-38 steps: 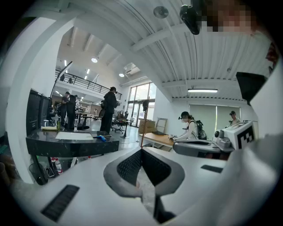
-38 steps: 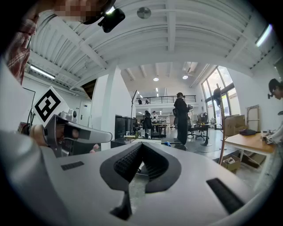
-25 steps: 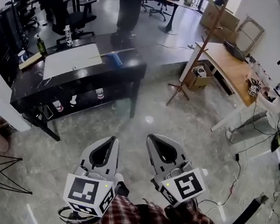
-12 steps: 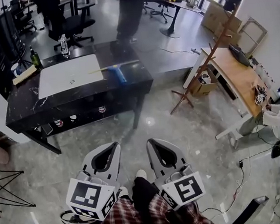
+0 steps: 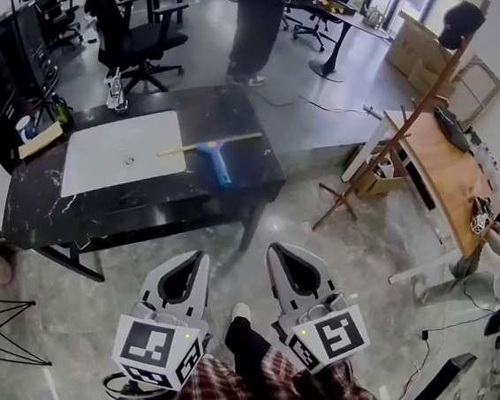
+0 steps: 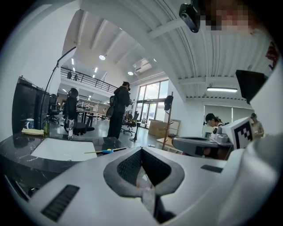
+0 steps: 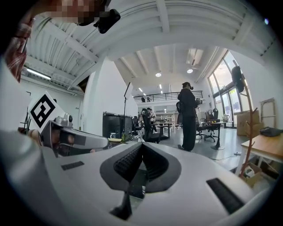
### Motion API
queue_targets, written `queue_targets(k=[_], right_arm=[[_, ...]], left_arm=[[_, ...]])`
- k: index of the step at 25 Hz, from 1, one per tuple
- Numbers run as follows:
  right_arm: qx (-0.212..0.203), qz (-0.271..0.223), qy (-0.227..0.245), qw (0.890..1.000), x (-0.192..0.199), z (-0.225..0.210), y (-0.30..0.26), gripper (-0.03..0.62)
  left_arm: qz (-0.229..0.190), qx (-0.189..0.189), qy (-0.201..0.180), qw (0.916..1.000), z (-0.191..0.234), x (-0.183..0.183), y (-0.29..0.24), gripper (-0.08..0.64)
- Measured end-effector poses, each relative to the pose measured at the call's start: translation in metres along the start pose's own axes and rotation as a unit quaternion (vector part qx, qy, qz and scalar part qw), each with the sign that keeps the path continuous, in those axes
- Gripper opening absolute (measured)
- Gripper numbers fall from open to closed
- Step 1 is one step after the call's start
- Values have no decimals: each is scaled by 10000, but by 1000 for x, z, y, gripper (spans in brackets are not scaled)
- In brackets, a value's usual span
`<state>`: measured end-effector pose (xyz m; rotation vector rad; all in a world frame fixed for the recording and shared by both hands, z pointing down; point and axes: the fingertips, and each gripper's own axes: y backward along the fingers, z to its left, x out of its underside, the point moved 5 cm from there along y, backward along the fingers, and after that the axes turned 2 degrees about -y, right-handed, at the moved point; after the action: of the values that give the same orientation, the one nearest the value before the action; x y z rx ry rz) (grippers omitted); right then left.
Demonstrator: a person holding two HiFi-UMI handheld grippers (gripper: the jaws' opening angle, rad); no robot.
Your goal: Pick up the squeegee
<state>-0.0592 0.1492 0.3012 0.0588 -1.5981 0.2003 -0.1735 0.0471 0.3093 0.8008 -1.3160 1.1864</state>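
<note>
The squeegee (image 5: 214, 157), with a blue handle and a long thin yellow blade, lies on the black marble table (image 5: 46, 200), right of a white sheet (image 5: 121, 152). In the left gripper view the squeegee (image 6: 106, 151) shows small, far ahead on the tabletop. Both grippers are held low in front of the person, well short of the table. My left gripper (image 5: 190, 262) is shut with nothing in it. My right gripper (image 5: 279, 252) is shut and empty too. In the right gripper view the jaws meet at the tips (image 7: 142, 145).
A person in dark clothes (image 5: 257, 16) stands beyond the table beside office chairs (image 5: 140, 39). A bottle (image 5: 115, 84), a green bottle and a mug stand at the table's back left. A wooden coat stand (image 5: 410, 120) and a wooden desk (image 5: 448, 178) are to the right.
The table with the squeegee has come closer and lower in the head view as the person walks toward it. Both grippers stayed shut and side by side.
</note>
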Motion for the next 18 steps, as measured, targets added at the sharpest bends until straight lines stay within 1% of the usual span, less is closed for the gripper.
queue_targets(k=[4, 9, 13, 18], right_arm=[[-228, 33, 62, 9997, -13, -44, -32, 11], [-537, 92, 147, 9984, -22, -93, -61, 11], [-718, 221, 56, 9972, -14, -114, -83, 11], [-870, 414, -63, 9953, 3, -130, -115, 11]], left_arm=[[-88, -249, 67, 9996, 9, -19, -45, 9], [-76, -588, 180, 9981, 11, -27, -91, 9], [89, -731, 258, 9970, 16, -22, -117, 9], [286, -818, 366, 9956, 36, -12, -152, 9]])
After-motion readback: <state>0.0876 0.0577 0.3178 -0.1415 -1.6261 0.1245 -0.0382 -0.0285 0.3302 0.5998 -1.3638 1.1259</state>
